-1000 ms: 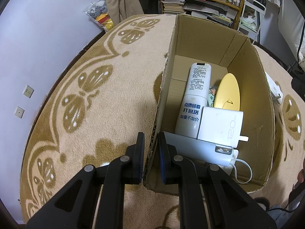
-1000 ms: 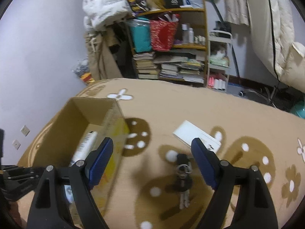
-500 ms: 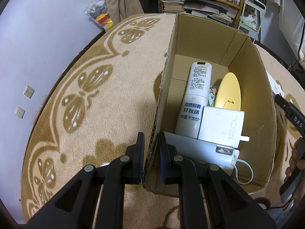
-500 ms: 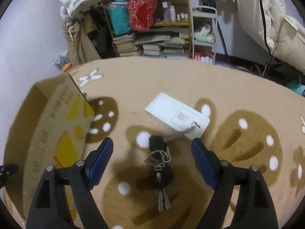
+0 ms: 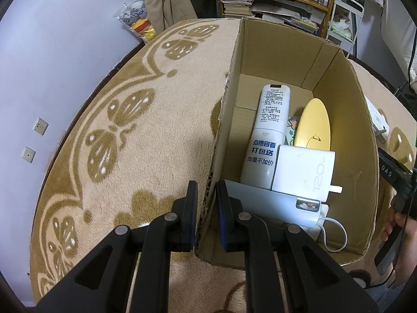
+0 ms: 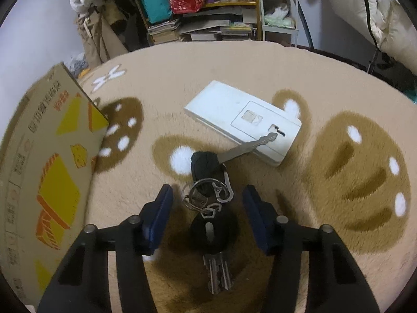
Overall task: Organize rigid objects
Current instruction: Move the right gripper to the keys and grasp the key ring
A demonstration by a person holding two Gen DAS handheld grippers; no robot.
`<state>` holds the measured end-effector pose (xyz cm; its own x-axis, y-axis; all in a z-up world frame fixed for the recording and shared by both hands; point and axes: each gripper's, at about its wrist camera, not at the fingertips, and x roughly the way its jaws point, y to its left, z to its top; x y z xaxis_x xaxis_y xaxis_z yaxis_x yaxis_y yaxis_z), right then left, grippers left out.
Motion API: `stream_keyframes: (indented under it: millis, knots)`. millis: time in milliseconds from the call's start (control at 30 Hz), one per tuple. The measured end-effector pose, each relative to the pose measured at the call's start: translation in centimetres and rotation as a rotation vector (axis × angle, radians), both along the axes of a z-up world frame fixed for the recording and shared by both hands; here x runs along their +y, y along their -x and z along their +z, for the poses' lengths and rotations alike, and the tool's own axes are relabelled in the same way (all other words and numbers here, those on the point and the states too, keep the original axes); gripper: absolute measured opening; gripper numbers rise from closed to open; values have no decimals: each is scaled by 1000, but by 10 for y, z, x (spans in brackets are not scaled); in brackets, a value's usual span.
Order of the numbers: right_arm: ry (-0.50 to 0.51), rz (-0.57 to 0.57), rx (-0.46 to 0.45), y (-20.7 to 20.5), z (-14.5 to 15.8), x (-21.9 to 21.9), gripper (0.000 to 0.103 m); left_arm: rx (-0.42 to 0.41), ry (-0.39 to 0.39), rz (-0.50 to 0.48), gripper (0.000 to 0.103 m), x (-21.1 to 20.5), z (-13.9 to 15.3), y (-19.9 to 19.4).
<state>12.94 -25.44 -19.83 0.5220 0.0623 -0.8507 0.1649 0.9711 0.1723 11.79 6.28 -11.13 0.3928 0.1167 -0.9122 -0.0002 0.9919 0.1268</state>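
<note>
While left claw [image 5: 207, 203] clamps box wall [image 5: 219, 140], phone [image 5: 271, 203] half-hidden.

Left hand-held gripper [image 5: 206, 210]: matte black plastic, two angular triangulated arms, blue pads lining flat fingers [image 5: 227, 224], round silver screws at the joints. Right hand-held gripper [image 6: 207, 219]: same black frame, blue-padded fingers [image 6: 159, 216], silver screws. White "DAS" lettering on its black body, seen from the left camera.

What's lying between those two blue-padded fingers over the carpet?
In the right wrist view, a bunch of keys lies on the carpet inside the open right tool, untouched. One long key reaches onto the white flat box.
</note>
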Motion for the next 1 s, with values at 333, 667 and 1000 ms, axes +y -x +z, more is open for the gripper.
stream_keyframes:
  millis: [333, 667, 1000]
  knots:
    - [121, 23, -5, 8, 4, 15, 27, -1, 1, 1, 14, 0, 0, 0]
    - [21, 8, -81, 19, 34, 23, 7, -1, 1, 0, 14, 1, 0, 0]
    - [-29, 30, -170, 26, 65, 30, 7, 0, 1, 0, 14, 1, 1, 0]
